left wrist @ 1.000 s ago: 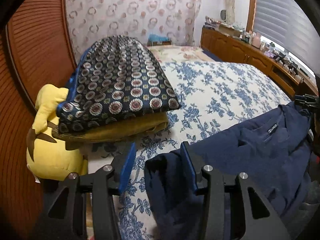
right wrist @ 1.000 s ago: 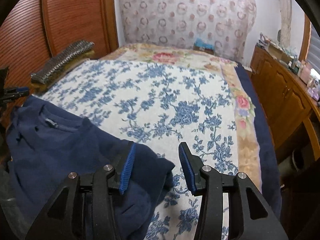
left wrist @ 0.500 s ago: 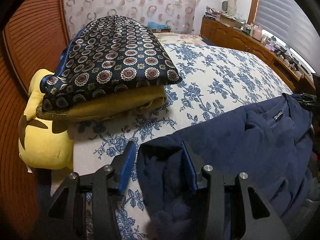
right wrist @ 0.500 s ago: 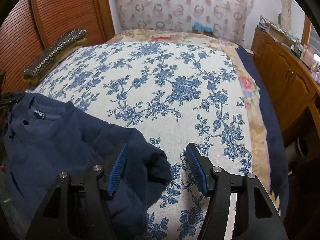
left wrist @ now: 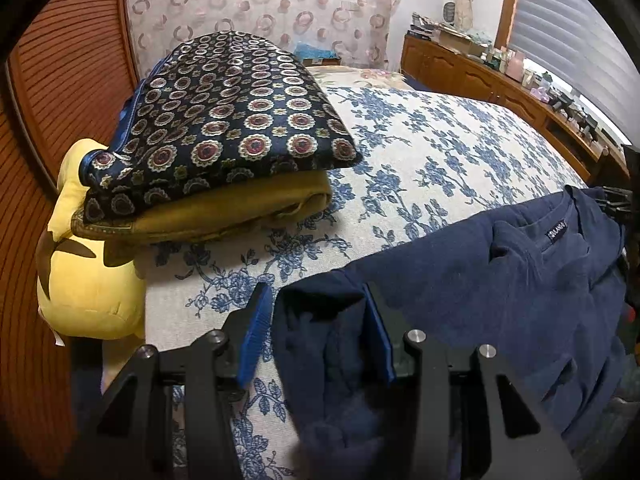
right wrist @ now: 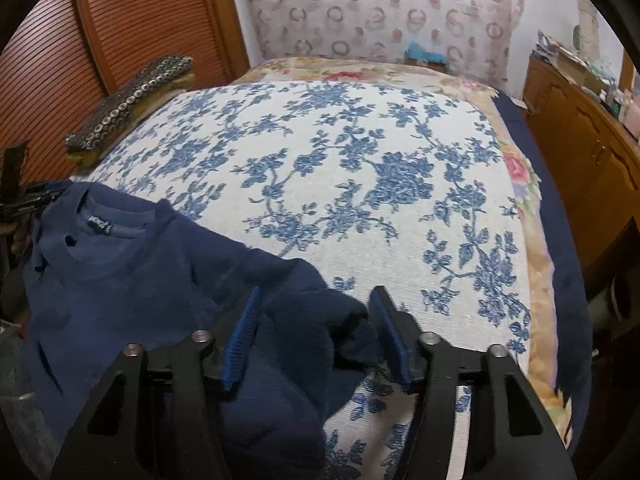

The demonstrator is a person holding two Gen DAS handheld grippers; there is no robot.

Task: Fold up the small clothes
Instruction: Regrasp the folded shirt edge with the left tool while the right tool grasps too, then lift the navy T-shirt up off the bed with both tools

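In the left wrist view, we see our left claw [left wrist: 316, 330] spread wide, its blue pads apart, with a bunched sleeve end of the navy shirt [left wrist: 500, 280] lying loosely between them. The right pad touches the fabric; the left pad stands clear of it, so nothing is pinched. The shirt lies along the near edge of the bed [left wrist: 440, 152], spreading toward the near right corner, collar and label facing up. At the left edge of the bed sits a folded blanket [left wrist: 224, 128] with a dark circle pattern over a mustard layer. A yellow plush toy [left wrist: 84, 280] is wedged just beside it, at the near left corner, against the wooden slatted door [left wrist: 60, 80]. A wooden dresser [left wrist: 480, 76] runs along the far right side of the room.

In the right wrist view, we see our right claw [right wrist: 316, 332] likewise released, pads well apart, with the shirt's [right wrist: 132, 292] other crumpled sleeve lying between them; the left pad rests on the cloth, and the sleeve tip reaches the right pad without being clamped. The shirt covers the near left part of the bed [right wrist: 360, 152], collar toward the left edge. The folded blanket [right wrist: 132, 100] lies along the far left edge.
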